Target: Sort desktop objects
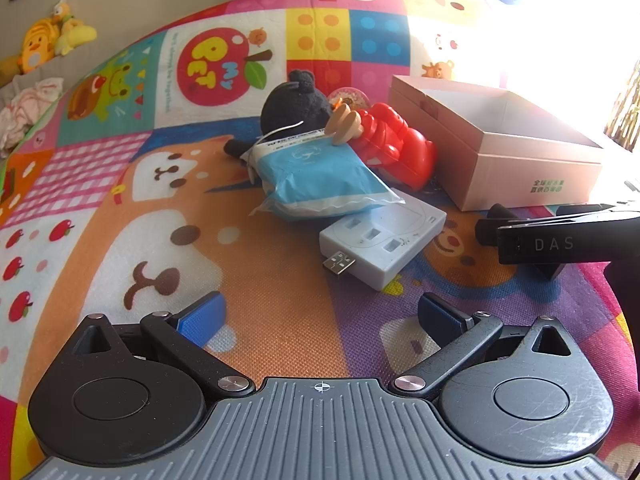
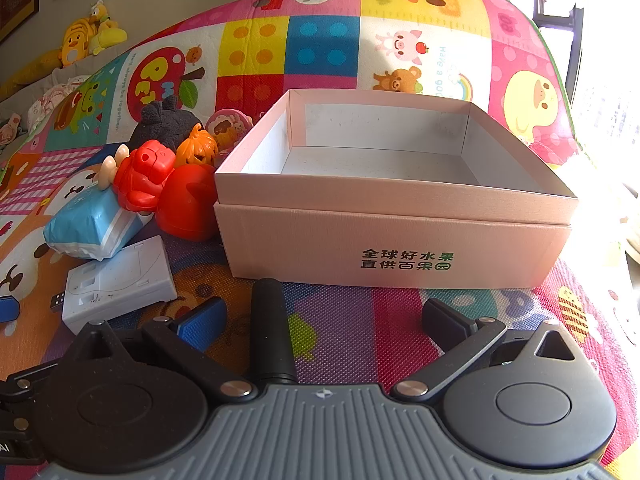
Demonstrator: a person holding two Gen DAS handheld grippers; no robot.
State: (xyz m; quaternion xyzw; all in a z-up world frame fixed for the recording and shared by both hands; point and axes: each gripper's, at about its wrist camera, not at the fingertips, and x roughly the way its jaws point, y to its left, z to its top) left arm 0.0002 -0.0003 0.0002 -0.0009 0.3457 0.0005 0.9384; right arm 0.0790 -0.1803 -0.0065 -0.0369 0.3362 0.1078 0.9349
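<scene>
Nothing sorted yet: box (image 2: 396, 216) empty. Pile just left of it on mat (image 1: 280, 320): hub (image 1: 384, 244), wipes (image 1: 320, 184), red toy (image 1: 396, 144), black plush (image 1: 292, 104), pumpkin (image 2: 197, 146). Left tongs (image 1: 320, 316) & right tongs (image 2: 324, 320) both wide open, holding nothing. All still to go.

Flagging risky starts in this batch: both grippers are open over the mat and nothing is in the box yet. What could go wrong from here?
1. The blue pack lies on the grey hub and leans on the red toy; pulling the hub first would probably tip the pile.
2. The hub's USB plug sticks out and may snag the mat.
3. The right gripper hovers close to the box wall and could shove it.
</scene>
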